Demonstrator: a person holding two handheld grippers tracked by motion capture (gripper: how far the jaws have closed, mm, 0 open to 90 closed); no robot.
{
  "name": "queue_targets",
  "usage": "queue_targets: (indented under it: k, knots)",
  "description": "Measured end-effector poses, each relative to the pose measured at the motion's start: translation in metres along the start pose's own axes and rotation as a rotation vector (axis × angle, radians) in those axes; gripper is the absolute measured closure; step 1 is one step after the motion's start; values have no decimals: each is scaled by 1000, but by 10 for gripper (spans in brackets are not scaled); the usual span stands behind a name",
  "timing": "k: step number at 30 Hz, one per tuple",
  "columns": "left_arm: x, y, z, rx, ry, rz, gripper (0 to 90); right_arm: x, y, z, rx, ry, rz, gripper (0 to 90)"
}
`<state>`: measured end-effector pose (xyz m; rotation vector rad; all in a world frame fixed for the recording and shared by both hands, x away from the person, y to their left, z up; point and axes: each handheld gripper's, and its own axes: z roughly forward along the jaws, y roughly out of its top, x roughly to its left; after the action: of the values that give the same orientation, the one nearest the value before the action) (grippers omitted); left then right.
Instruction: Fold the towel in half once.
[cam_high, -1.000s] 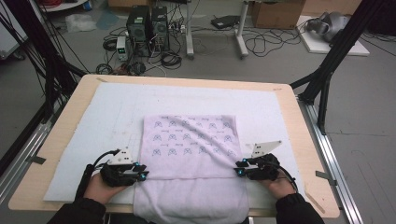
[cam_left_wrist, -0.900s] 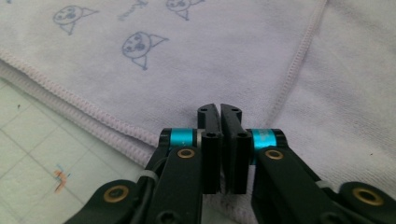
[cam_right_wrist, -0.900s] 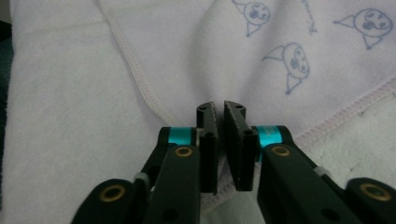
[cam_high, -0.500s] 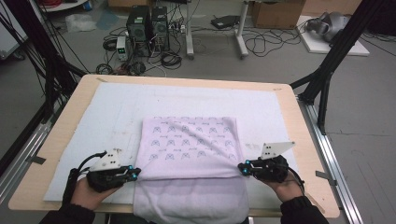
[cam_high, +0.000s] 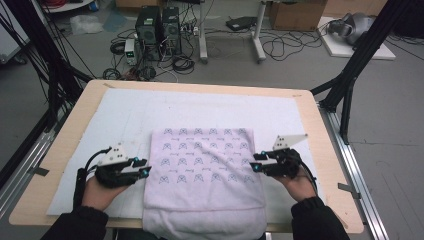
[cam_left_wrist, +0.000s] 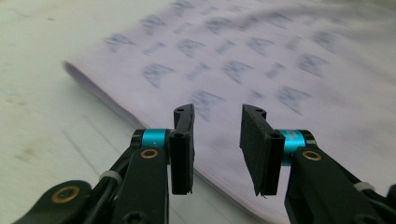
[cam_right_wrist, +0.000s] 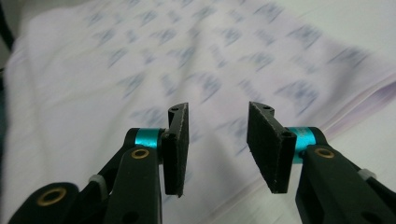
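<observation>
The folded cloth (cam_high: 205, 175), pale lilac and printed with rows of small dark motifs, is laid flat on the white mat (cam_high: 125, 120) that covers the wooden surface (cam_high: 65, 135), toward the near side and roughly midway between left and right; its near end is draped over the front edge of the surface. The left gripper (cam_high: 142, 168) is held just beside the cloth's left edge, its jaws pointed toward the fabric, and in the left gripper view (cam_left_wrist: 217, 140) the jaws are seen parted with a clear gap between them and nothing held, the layered folded edge of the cloth (cam_left_wrist: 261, 70) lying just ahead of and beneath them. The right gripper (cam_high: 256, 162) is held at the cloth's right edge, and in the right gripper view (cam_right_wrist: 218, 140) its jaws are likewise parted and empty, poised over the cloth (cam_right_wrist: 140, 70) near its stacked edge. Whether either gripper touches the fabric cannot be told.
</observation>
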<state>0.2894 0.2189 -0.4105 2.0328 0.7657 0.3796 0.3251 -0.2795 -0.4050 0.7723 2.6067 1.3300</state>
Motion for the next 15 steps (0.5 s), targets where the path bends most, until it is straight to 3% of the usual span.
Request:
queue_targets:
  k: [6, 8, 9, 14, 15]
  knots:
    - [36, 24, 30, -7, 71, -46, 639, -40, 34, 19, -3, -64, 10, 507]
    - [43, 30, 39, -34, 83, -77, 624, -53, 43, 26, 8, -73, 24, 482]
    - [45, 30, 43, -41, 92, -86, 608, -58, 44, 30, 24, -91, 23, 472]
    - [59, 22, 65, 27, 118, -186, 485, -76, 35, 47, 71, -140, 61, 410]
    - [61, 21, 67, 41, 123, -189, 464, -79, 32, 50, 80, -143, 68, 405]
